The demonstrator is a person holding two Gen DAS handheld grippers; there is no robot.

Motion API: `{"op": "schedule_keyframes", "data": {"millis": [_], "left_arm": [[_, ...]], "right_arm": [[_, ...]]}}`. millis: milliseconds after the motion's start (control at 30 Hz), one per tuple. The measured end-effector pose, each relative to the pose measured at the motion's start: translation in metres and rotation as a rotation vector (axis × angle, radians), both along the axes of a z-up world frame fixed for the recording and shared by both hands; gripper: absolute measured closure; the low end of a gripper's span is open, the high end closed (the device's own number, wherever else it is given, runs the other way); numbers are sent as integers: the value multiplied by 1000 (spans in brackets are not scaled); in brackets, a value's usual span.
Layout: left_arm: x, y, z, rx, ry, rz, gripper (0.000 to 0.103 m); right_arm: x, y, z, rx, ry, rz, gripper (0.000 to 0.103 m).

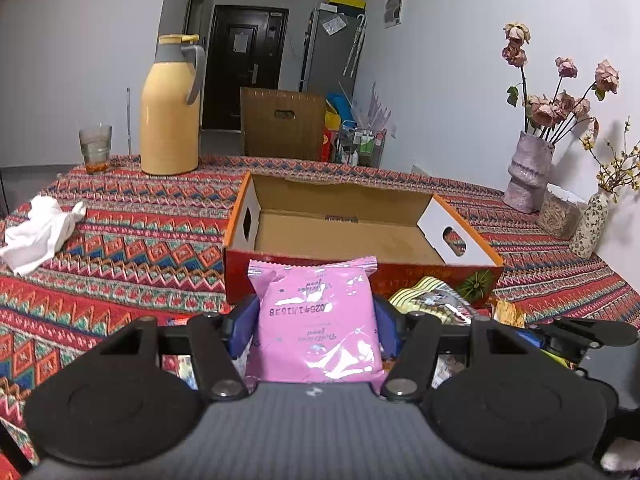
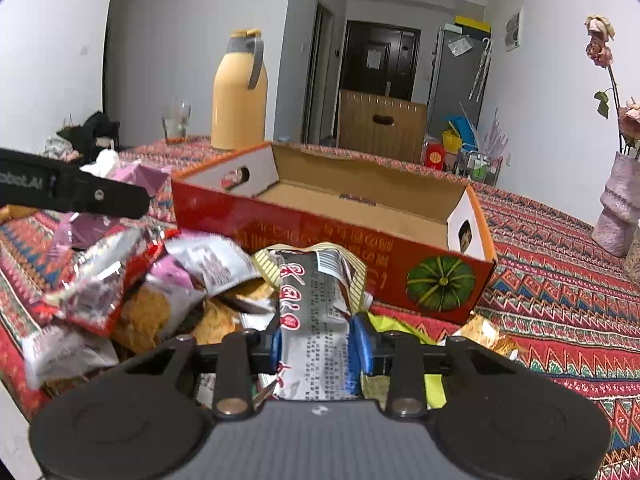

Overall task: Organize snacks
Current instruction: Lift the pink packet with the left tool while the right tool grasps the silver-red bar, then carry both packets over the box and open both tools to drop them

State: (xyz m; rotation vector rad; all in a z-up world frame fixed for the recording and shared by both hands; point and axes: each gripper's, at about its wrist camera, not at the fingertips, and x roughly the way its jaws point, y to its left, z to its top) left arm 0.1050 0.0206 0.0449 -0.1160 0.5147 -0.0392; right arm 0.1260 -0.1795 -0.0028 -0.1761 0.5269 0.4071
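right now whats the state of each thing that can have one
left gripper: shut on the pink snack packet
right gripper: shut on the grey snack packet
cardboard box: open, nothing visible inside
thermos: upright, lid on
glass: upright, nearly empty

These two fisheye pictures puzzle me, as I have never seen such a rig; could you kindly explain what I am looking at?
Each picture comes from a camera on a hand-held two-finger claw, looking along its fingers; a person carries one claw in each hand. In the left wrist view, the left claw is shut on a pink foil snack packet. In the right wrist view, the right claw grips a black and silver snack wrapper above a heap of mixed snack packets. Ahead on the patterned red tablecloth stands an open red cardboard box, with no snacks visible inside. A yellow thermos jug stands behind.
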Motion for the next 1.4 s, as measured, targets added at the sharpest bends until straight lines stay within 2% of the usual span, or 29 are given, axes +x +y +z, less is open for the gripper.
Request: {"op": "schedule_keyframes", "data": {"millis": [233, 433, 600, 833, 1100, 1267, 1400], "left_arm": [[17, -4, 21, 36, -24, 0, 42], [48, -11, 38, 73, -24, 2, 42], [83, -15, 50, 98, -21, 7, 41], [137, -20, 54, 123, 0, 33, 41], [204, -27, 27, 195, 104, 74, 41], [237, -26, -6, 224, 210, 86, 41], [247, -25, -23, 237, 253, 88, 41]], "right_arm": [[3, -6, 28, 68, -58, -23, 69], [29, -9, 49, 107, -94, -52, 69], [67, -10, 64, 109, -86, -76, 69], [138, -10, 71, 98, -24, -108, 69], [210, 4, 50, 9, 79, -131, 69], [235, 14, 25, -51, 144, -138, 69], [247, 23, 9, -80, 173, -136, 69]]}}
